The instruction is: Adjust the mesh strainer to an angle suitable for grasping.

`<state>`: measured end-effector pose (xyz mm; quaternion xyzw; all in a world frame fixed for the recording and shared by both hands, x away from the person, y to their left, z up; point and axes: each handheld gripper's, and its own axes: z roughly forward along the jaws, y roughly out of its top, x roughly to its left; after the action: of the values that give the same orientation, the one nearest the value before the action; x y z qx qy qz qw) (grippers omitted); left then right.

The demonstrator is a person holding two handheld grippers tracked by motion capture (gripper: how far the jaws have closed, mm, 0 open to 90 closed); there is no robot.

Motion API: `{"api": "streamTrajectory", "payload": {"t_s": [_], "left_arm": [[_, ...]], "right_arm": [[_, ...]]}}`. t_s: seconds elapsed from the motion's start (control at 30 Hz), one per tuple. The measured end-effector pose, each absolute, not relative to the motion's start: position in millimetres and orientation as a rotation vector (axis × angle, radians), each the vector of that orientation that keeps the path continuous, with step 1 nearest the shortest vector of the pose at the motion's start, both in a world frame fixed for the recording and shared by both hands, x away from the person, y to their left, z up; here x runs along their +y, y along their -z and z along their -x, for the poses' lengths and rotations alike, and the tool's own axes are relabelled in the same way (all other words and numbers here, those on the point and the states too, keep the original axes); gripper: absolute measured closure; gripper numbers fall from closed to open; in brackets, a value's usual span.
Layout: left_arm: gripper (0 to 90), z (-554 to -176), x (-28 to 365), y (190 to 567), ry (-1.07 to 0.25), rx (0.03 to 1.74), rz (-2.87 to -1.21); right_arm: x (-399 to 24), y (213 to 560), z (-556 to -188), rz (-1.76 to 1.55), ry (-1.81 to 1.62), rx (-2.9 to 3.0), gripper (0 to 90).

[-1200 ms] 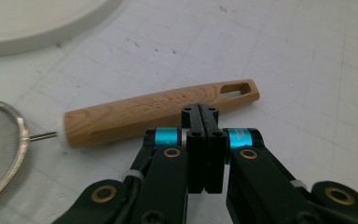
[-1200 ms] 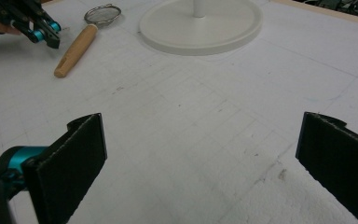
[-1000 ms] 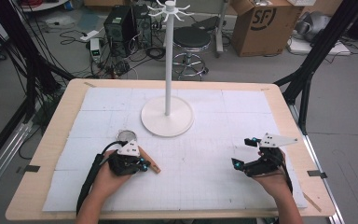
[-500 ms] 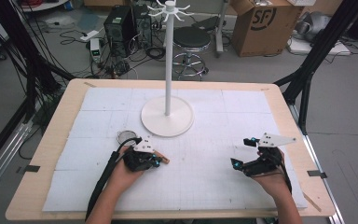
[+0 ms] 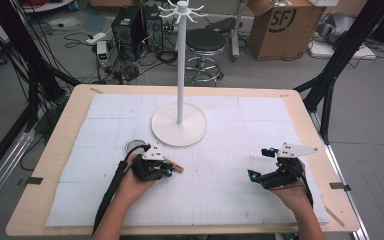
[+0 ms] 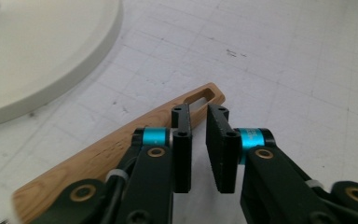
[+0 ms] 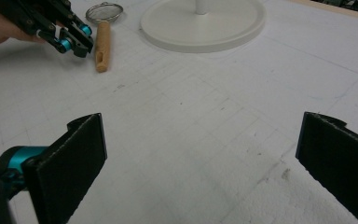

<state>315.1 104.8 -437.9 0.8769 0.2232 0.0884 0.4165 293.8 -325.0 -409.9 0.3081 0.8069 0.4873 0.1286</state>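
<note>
High view — left tongs (image 5: 172,169) slightly parted over strainer (image 5: 137,147) handle | right tongs (image 5: 261,165) apart

One camera overhead, one riding on each set of tongs.
The high view looks forward and down over the whole desk (image 5: 55,165). Both tong cameras skim low along it, the left one closest; all three share the stand (image 5: 179,131) base and strainer (image 7: 103,32).

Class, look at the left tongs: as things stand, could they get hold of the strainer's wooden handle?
Probably yes. The left tongs hover right over the wooden handle, jaws just opening, nothing between them, bare mat around.
</note>
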Motion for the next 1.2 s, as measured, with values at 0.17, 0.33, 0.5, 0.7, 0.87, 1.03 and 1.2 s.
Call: {"api": "streamTrajectory", "payload": {"t_s": [0.17, 0.33, 0.5, 0.7, 0.87, 1.03, 1.2], "left_arm": [[72.4, -316.4, 122.1, 422.2, -0.271, 0.59, -2.182], [66.1, -322.0, 138.3, 409.9, -0.33, 0.624, -2.17], [71.4, -332.3, 149.9, 405.3, -0.366, 0.683, -2.164], [83.2, -348.6, 150.7, 410.4, -0.404, 0.762, -2.19], [89.2, -363.3, 148.4, 414.9, -0.399, 0.807, -2.208], [89.7, -371.6, 146.9, 426.4, -0.384, 0.855, -2.241], [89.7, -372.8, 147.0, 431.7, -0.367, 0.879, -2.28]], "right_arm": [[-324.3, 410.0, -293.3, -0.901, -1.419, 2.352, 0.5], [-323.4, 410.7, -293.8, -0.895, -1.413, 2.355, 0.5], [-322.5, 411.8, -294.1, -0.899, -1.409, 2.363, 0.5], [-320.9, 413.8, -295.0, -0.902, -1.399, 2.374, 0.5], [-320.6, 415.3, -295.7, -0.905, -1.39, 2.381, 0.5], [-321.2, 417.0, -296.7, -0.906, -1.384, 2.384, 0.5], [-321.6, 418.2, -297.5, -0.905, -1.373, 2.388, 0.5]]}}
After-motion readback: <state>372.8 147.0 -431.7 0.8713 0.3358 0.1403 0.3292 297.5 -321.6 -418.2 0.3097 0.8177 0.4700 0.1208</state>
